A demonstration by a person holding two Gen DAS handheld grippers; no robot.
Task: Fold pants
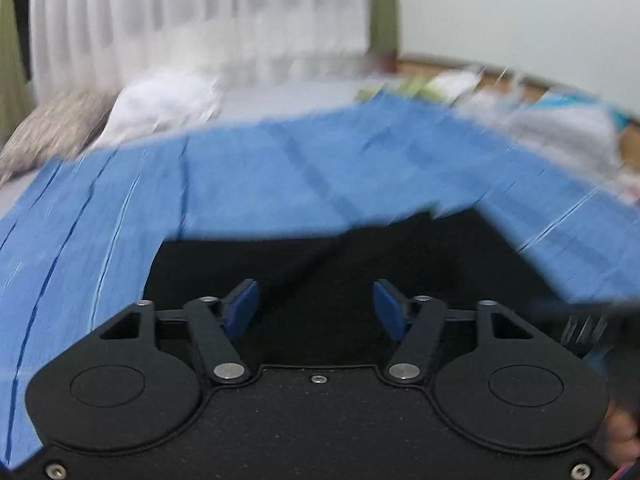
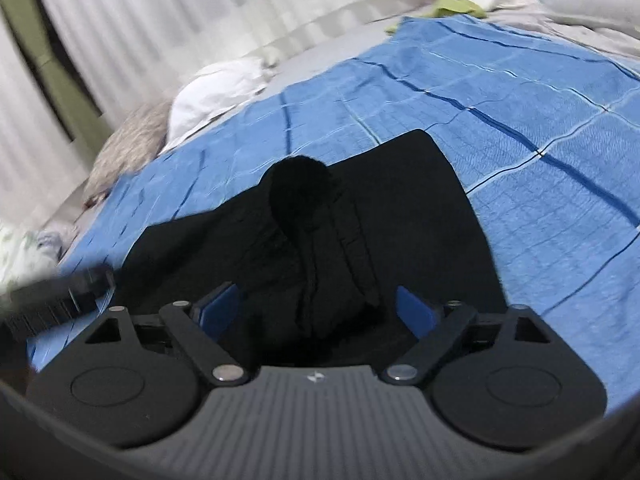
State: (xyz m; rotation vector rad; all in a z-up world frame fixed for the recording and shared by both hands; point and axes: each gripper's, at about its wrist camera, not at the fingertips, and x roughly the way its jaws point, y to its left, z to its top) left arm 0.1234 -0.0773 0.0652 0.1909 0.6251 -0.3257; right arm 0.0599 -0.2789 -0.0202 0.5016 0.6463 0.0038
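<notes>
Black pants [image 2: 400, 200] lie folded on a blue checked bedsheet [image 2: 520, 120]. A raised bunch of the black fabric runs toward my right gripper [image 2: 316, 308], which is open; its blue pads stand on either side of the bunch without pressing it. In the blurred left wrist view my left gripper [image 1: 316, 300] is open just above the pants [image 1: 320, 248], with nothing gripped between its pads. The sheet [image 1: 240, 176] stretches beyond it. A dark blurred shape, the left gripper [image 2: 60, 296], shows at the left edge of the right wrist view.
A white pillow [image 2: 216, 92] and a grey patterned pillow [image 2: 128, 144] lie at the sheet's far left. A green cloth [image 2: 452, 6] and a heap of pale laundry [image 2: 580, 4] sit at the far right. White curtains [image 1: 180, 12] hang behind the bed.
</notes>
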